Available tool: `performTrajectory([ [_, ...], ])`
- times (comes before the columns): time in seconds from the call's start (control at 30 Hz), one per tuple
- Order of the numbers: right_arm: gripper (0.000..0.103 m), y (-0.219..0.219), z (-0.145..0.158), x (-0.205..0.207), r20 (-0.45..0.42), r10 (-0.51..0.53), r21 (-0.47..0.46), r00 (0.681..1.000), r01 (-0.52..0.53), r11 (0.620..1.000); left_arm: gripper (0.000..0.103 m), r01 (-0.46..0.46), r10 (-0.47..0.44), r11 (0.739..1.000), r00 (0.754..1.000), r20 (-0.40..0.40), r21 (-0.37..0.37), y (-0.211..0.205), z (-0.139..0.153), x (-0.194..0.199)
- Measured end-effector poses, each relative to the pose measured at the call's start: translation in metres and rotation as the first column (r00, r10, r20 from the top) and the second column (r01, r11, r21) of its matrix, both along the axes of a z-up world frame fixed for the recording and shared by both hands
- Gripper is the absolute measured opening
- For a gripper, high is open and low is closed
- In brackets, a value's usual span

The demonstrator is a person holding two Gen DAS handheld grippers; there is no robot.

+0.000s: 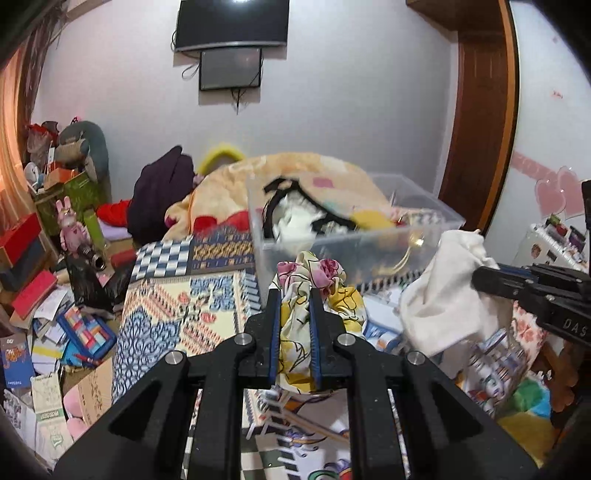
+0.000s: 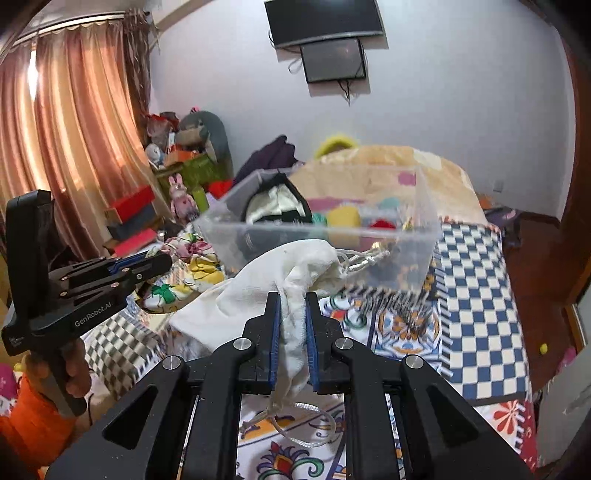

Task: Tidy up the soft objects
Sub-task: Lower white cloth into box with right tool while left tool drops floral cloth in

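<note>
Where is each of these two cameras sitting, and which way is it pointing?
Left wrist: sits on the left gripper, looking forward along its fingers at the floral cloth it grips and the clear box; the right gripper shows at right.
Right wrist: sits on the right gripper, facing the white bag it grips; the left gripper and hand show at left.
Shared: box, bed, wall screens.

A pale lavender-white wall [image 2: 443, 92] closes the far side of the room, carrying a dark wall-mounted television [image 2: 325, 20] with a smaller dark screen [image 2: 334, 61] hung just below it, cables dangling. Pinkish-orange curtains [image 2: 74, 122] glow with daylight at the left. A dark wooden door frame [image 1: 484, 122] stands at the right. A bed under a patterned patchwork cover [image 2: 476, 295] fills the middle, and beside it stacked boxes and clutter [image 1: 40, 229] crowd the corner.
</note>
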State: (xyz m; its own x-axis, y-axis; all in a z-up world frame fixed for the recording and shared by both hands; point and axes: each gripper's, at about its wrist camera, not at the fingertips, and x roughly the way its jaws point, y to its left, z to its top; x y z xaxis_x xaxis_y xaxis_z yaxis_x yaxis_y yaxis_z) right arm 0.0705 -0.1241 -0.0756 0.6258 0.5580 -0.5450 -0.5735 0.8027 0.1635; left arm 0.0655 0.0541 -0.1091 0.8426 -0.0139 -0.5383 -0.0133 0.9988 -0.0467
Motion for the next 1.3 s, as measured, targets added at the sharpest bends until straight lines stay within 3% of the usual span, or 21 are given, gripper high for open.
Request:
performTrajectory([
  [0.37, 0.011, -0.007, 0.041, 0.016, 0.126, -0.053, 0.035, 0.991, 0.049, 0.998, 0.013, -0.011, 0.014, 1.000, 0.994, 0.111, -0.026, 0.002, 0.046, 0.028],
  [0.6, 0.011, -0.006, 0.057, 0.040, 0.183, -0.105, 0.043, 0.977, 0.099, 0.994, 0.013, -0.025, 0.031, 0.999, 0.990, 0.138, -0.045, 0.005, 0.059, 0.052],
  [0.8, 0.012, 0.003, 0.056, 0.061, 0.184, -0.132, 0.018, 0.974, 0.131, 0.991, 0.013, -0.026, 0.032, 0.998, 0.995, 0.094, -0.063, 0.004, 0.051, 0.083],
  [1.0, 0.012, 0.013, 0.044, 0.081, 0.154, -0.131, -0.025, 0.979, 0.136, 0.990, 0.013, -0.035, 0.036, 0.999, 0.999, 0.029, -0.031, -0.001, 0.031, 0.112],
  [1.3, 0.012, 0.030, 0.018, 0.104, 0.113, -0.122, -0.158, 0.986, 0.139, 0.978, 0.013, -0.022, 0.018, 0.999, 0.998, -0.064, -0.048, -0.001, 0.005, 0.140],
])
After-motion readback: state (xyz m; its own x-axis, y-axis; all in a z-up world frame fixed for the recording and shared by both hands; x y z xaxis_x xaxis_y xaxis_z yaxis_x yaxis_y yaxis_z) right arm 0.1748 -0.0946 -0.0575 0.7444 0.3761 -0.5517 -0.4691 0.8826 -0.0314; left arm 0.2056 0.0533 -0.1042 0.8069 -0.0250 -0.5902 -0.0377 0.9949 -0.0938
